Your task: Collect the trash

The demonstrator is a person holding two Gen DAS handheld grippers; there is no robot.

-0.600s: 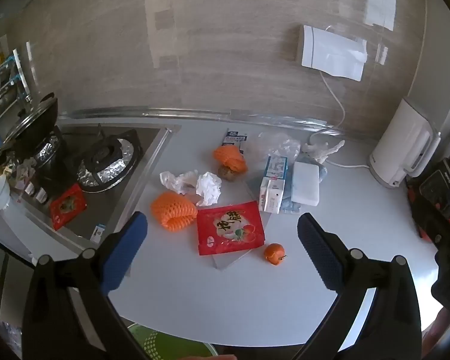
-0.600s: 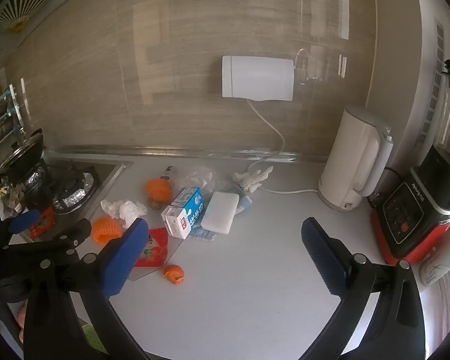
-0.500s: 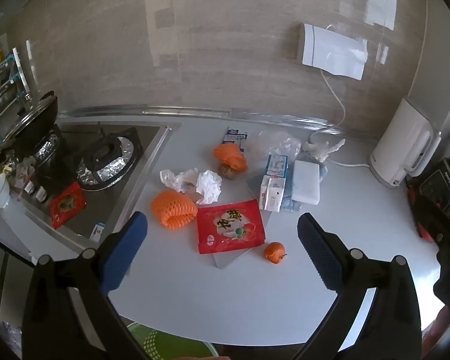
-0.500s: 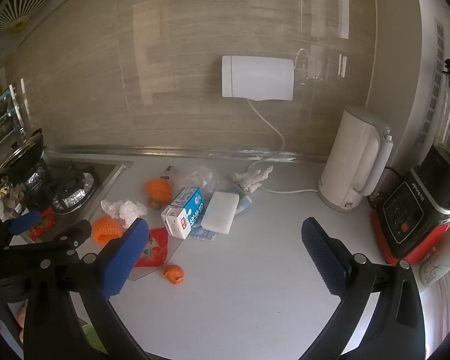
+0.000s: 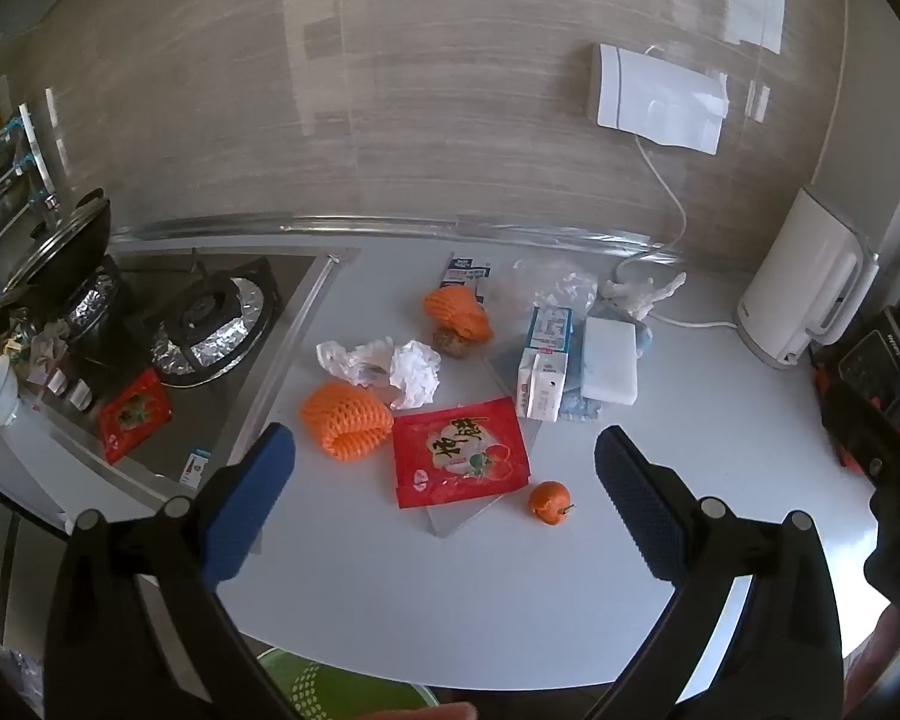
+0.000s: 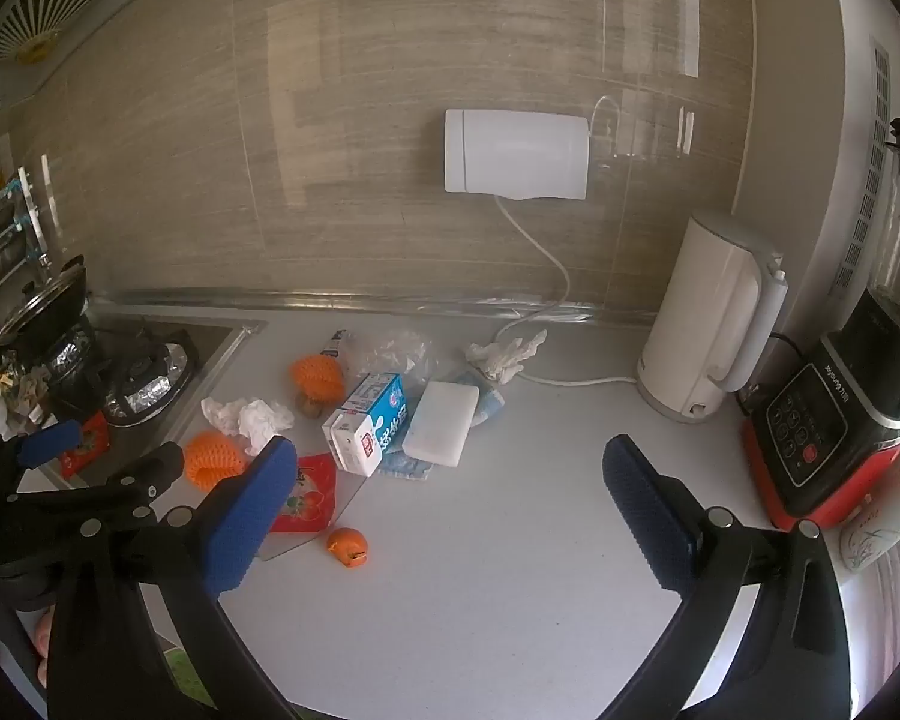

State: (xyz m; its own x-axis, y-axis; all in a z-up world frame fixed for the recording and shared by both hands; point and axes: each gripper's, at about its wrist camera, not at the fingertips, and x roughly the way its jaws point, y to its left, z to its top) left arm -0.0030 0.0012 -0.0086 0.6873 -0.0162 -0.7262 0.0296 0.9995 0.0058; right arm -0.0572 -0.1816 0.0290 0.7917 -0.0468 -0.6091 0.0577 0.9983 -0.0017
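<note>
Both tongs, left (image 5: 444,468) and right (image 6: 450,480), gaping apart, empty, hovering above bench (image 5: 720,438), lining up on red snack packet (image 5: 459,459) at frame centre.

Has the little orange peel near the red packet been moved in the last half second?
No. The orange peel lies by the red packet's lower right corner in the left wrist view, as before; both grippers hover open above the counter.

bare counter (image 6: 480,588) in front, kettle (image 6: 711,336) far right
</note>
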